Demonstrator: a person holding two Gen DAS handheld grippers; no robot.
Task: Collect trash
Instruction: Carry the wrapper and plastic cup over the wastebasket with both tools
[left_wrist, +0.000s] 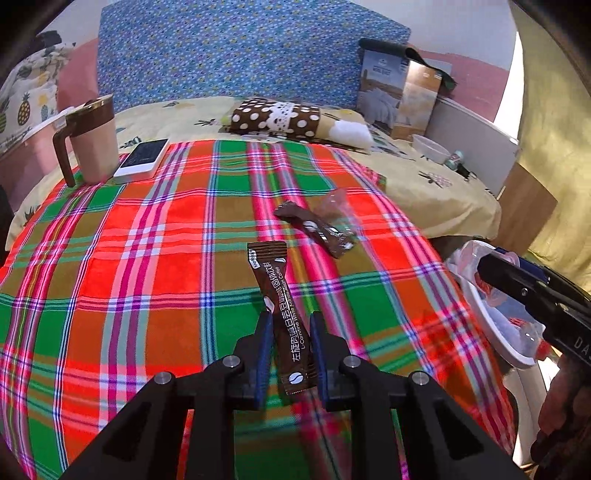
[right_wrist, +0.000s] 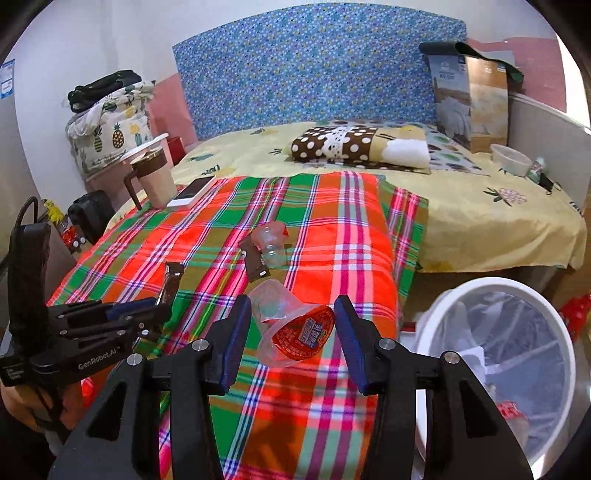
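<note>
My left gripper (left_wrist: 291, 319) is shut on a brown coffee sachet (left_wrist: 284, 314), which stands up between the blue pads above the plaid cloth (left_wrist: 147, 258). The same sachet (right_wrist: 171, 284) shows in the right wrist view, sticking out of that gripper (right_wrist: 147, 314). My right gripper (right_wrist: 291, 306) is shut on a clear plastic cup with a red lid (right_wrist: 295, 328), lying sideways between its pads. A second brown sachet (left_wrist: 317, 229) (right_wrist: 253, 262) and a crumpled clear cup (left_wrist: 340, 206) (right_wrist: 271, 243) lie together on the cloth further ahead. A white trash bin (right_wrist: 491, 282) with a clear liner stands on the floor at the right.
A lidded mug (left_wrist: 92, 140) and a white phone-like device (left_wrist: 142, 160) sit at the cloth's far left corner. Behind are a polka-dot pillow (left_wrist: 280, 118), a carton (left_wrist: 395, 92) and a white bowl (left_wrist: 430, 147) on the yellow bedsheet.
</note>
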